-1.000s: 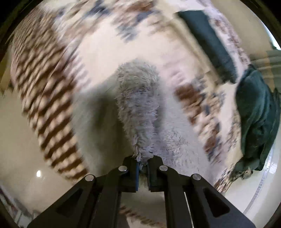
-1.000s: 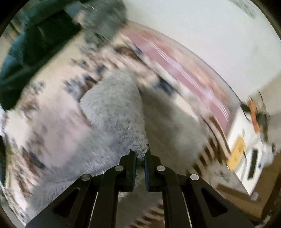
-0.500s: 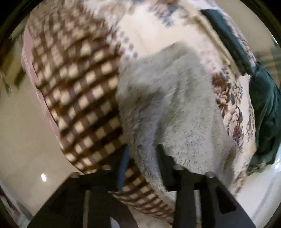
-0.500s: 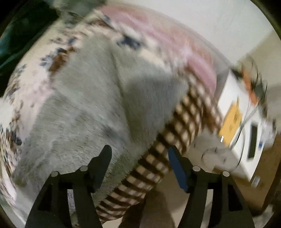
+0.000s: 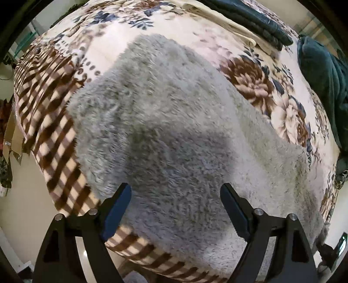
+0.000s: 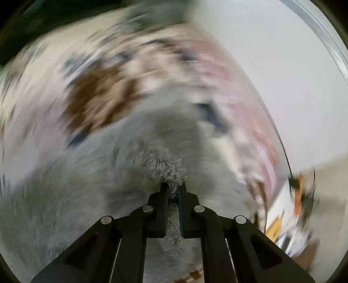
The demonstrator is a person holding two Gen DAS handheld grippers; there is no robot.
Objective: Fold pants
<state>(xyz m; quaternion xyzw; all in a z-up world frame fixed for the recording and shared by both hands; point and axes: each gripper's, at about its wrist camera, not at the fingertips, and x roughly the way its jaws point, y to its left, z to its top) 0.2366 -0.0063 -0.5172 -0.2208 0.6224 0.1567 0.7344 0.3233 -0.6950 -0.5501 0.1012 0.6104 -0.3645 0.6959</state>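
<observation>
The pants (image 5: 174, 130) lie spread on the bed (image 5: 104, 39), reaching its near edge. A folded blanket (image 5: 250, 19) lies at the far edge, and a heaped blanket (image 5: 324, 76) at the far right corner.

The right gripper (image 6: 173, 189) sits at the bottom centre of the view, its two black fingers (image 6: 162, 200) drawn close together with a tuft of grey fluffy pants (image 6: 167, 169) pinched between them. More of the grey fabric spreads left and below, blurred by motion. Beyond it lies a blanket (image 6: 104, 87) with brown and dark blue floral patches on a pale ground, also smeared. A plain pale wall (image 6: 271, 54) fills the upper right. At the lower right edge are blurred white, yellow and orange shapes (image 6: 291, 209) that cannot be identified.
</observation>
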